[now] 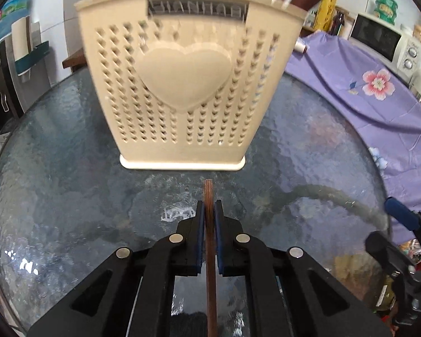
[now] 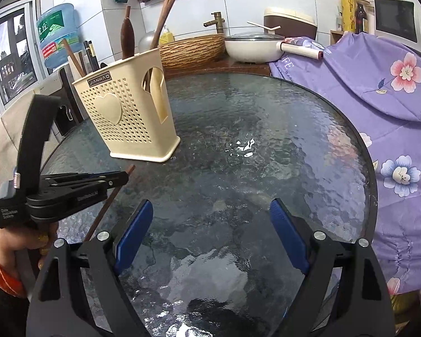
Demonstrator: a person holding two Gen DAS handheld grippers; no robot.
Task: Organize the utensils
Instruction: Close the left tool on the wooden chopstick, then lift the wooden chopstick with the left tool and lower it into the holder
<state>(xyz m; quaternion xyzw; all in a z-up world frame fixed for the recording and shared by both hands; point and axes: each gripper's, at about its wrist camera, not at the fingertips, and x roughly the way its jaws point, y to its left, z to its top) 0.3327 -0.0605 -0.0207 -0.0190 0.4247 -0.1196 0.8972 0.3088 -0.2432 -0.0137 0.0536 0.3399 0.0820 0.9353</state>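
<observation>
Your left gripper (image 1: 209, 210) clamps a brown chopstick (image 1: 210, 252) near its end, aimed at the cream utensil holder (image 1: 182, 84) just ahead on the glass table (image 1: 56, 182), probably for dropping in. Your right gripper (image 2: 210, 236) waits wide open, empty.

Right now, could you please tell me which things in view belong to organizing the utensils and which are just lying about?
Part of the job:
- chopstick, clamped in the left gripper
- beige utensil holder, already holding wooden utensils
- right gripper, open and empty

Just lying about:
- purple flowered cloth
- white pan
- microwave
- water bottle
- glass table
</observation>
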